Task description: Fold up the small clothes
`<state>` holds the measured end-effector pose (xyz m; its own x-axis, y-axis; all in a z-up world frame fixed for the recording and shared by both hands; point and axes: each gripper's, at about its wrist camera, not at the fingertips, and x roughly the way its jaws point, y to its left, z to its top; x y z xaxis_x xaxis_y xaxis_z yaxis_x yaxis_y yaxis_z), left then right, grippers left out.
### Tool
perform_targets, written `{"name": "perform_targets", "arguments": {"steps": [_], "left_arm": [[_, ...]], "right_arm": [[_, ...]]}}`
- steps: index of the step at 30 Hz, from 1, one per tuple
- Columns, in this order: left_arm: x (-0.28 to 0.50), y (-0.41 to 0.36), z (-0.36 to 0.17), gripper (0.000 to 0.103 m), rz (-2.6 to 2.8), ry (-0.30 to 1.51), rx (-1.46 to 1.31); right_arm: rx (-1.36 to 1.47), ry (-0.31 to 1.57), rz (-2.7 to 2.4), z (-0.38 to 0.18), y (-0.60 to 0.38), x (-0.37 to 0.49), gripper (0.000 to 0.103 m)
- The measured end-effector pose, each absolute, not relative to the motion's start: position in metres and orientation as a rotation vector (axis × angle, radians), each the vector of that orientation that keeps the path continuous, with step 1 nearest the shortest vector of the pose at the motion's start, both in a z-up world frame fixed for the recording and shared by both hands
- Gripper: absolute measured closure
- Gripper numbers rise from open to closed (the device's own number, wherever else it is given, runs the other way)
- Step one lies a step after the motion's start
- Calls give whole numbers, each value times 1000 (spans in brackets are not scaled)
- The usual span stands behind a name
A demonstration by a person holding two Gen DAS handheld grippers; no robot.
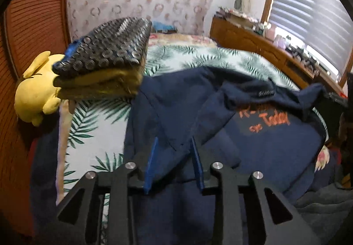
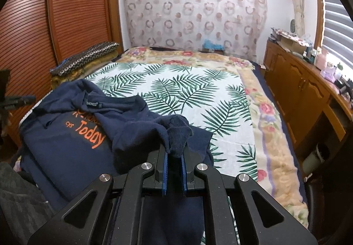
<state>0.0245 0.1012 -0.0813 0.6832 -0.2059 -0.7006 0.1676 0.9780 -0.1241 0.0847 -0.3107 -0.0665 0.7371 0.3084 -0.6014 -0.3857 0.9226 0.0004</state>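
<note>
A navy T-shirt [image 1: 271, 141] with orange lettering lies rumpled on the palm-leaf bedsheet [image 1: 198, 57]. My left gripper [image 1: 174, 145] has its blue fingers apart with navy cloth bunched between them; they look shut on a fold of the shirt. In the right wrist view the same T-shirt [image 2: 66, 148] lies at the lower left, collar toward the far side. My right gripper [image 2: 175, 152] is shut on a bunched sleeve or edge of the shirt [image 2: 177, 132], which sticks up between the blue pads.
A stack of patterned cushions [image 1: 106, 53] and a yellow plush toy [image 1: 37, 95] sit at the left by the slatted wooden door [image 2: 44, 24]. A wooden cabinet [image 2: 297, 82] with clutter runs along the right under the blinds. A floral blanket [image 2: 264, 117] borders the sheet.
</note>
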Motion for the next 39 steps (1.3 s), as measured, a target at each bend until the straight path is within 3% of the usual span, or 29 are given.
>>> {"name": "perform_targets", "arguments": {"steps": [9,10,11,13,19,27,30,32,39], "left_arm": [[46,81,-100,73,-229,843,35],[46,78,-101,79,-231,838,52],[45,77,-101,96,-240,833,61],[43,78,-97,100,-246,822,48],[5,99,-58,101,-207,723,7],[-49,133,-35,101,-169,724,-24],[-53,132,-33,99,-162,731,-29],[-51,131,-30,90,-161,725,-22],[-39,130,-14,63,-154,684,-6]], "right_arm": [[-131,653,382,-70,-305,96,96],[-131,651,379,-70,-305,98,96],[-132,651,376,-70,-304,99,96],[-133,649,370,-69,-305,101,96],[-129,630,365,-57,-312,93,97],[-146,677,397,-50,-334,52,97],[-159,720,422,-59,-333,39,96],[-184,748,436,-68,-330,34,96],[-165,734,377,-63,-342,33,72]]}}
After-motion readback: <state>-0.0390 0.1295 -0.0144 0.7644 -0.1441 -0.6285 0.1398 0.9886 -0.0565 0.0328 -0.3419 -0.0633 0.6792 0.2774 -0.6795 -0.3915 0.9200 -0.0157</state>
